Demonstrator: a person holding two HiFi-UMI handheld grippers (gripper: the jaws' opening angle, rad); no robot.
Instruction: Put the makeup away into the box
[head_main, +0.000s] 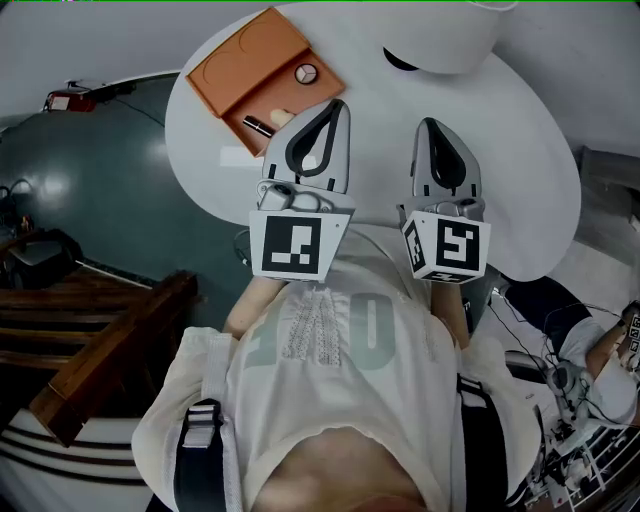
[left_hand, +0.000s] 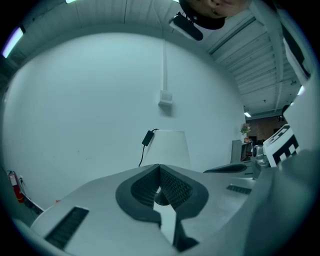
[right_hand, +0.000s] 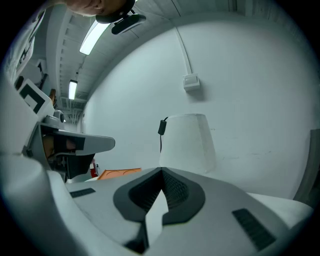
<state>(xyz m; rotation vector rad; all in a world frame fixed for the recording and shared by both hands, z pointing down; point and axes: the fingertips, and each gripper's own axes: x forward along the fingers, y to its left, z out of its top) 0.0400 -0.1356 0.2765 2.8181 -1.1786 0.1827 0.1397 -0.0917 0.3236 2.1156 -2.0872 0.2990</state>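
Observation:
An orange box lies open at the far left of the round white table. Its tray holds a round compact, a dark lipstick-like stick and a pale item. My left gripper hovers just right of the tray, shut, with nothing in it. My right gripper hangs beside it over the table's middle, also shut and empty. In the left gripper view the left gripper shows its pads meeting. The right gripper view shows the right gripper the same way, with the orange box low at left.
A white lampshade-like cone stands at the table's far edge, with a black cord on it. Dark wooden steps and a red extinguisher sit on the green floor at left. Cables and gear lie at the lower right.

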